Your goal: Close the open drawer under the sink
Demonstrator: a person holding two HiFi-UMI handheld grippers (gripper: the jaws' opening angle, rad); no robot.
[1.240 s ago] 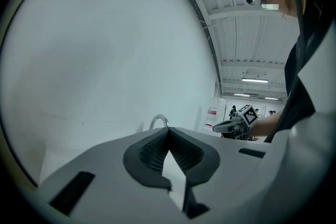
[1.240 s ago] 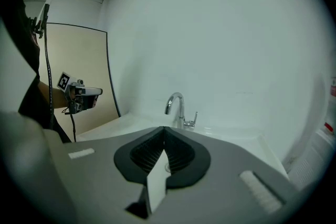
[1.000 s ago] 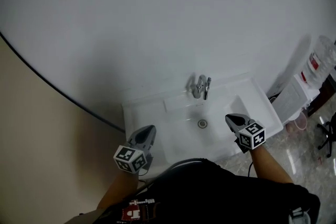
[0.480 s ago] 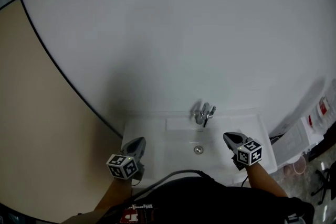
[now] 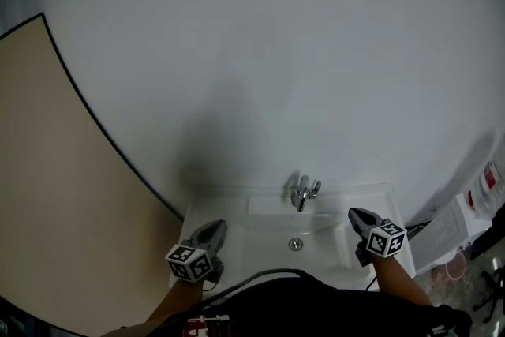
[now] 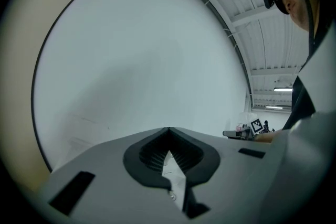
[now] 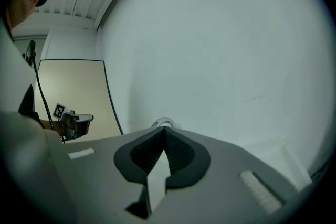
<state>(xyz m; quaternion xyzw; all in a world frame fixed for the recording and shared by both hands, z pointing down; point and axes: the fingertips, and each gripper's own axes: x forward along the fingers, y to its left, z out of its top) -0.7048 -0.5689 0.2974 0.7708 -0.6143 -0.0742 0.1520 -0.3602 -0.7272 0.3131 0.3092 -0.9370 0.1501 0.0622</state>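
No drawer shows in any view; my dark-clothed body point(image 5: 300, 304) hides everything below the sink. The white sink point(image 5: 260, 226) sits at the bottom of the head view, with a chrome faucet point(image 5: 303, 192) and a drain point(image 5: 295, 244). My left gripper point(image 5: 213, 230) hovers over the sink's front left corner, shut with nothing in it. My right gripper point(image 5: 359, 215) is over the right rim, also shut and empty. In the left gripper view the left gripper's point(image 6: 168, 131) tips meet before a bare white wall. In the right gripper view the right gripper's point(image 7: 164, 129) tips meet just under the faucet top point(image 7: 164, 123).
A white wall point(image 5: 276, 51) fills most of the head view. A beige panel point(image 5: 55, 193) with a dark edge stands at the left. At the far right is a water dispenser point(image 5: 473, 209) beside the sink. A black cable point(image 5: 252, 278) runs along my front.
The head view has tilted up, so the sink sits lower and smaller in the picture. Both grippers stay shut over the sink; the right one has shifted toward the right rim.
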